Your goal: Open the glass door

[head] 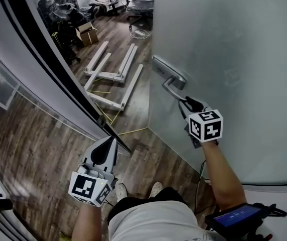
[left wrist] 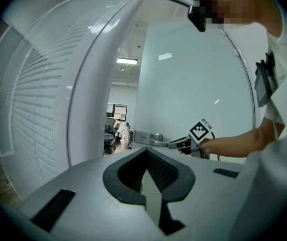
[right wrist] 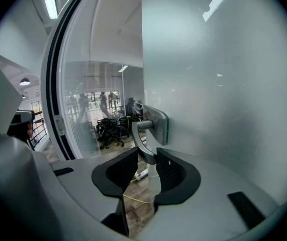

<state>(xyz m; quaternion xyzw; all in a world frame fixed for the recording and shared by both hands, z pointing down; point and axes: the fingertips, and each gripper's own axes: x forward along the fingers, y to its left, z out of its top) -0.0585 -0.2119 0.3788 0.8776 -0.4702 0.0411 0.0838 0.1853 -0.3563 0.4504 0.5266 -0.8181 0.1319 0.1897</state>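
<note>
While the right hand-held gripper (head: 187,104) is closed on the free end of the door handle (head: 175,87), with the lever's tip between its pads, the glass door (head: 223,59) already stands ajar. A gap on the latch side of the handle shows a wooden floor and office chairs beyond. The frosted pane carrying the handle fills everything on its far side, towards the hinges.

The left hand-held gripper (head: 104,152) hangs well apart from the handle, below and to its left, near the black door frame (head: 58,64). Its jaws are together with nothing between them, and it takes no part for now.

I judge the latch step done and the swing under way. The next move calls for keeping the clamp firm on the lever and carrying it along the door's arc to widen the gap. A rounded lever could slip out of a loose hold.

No writing can be read. The handle's backplate carries a small mark too faint to make out. The marker cube (head: 206,125) behind the handle shows only black-and-white squares. The blue screen (head: 236,216), far below the handle, has text too small to read.
</note>
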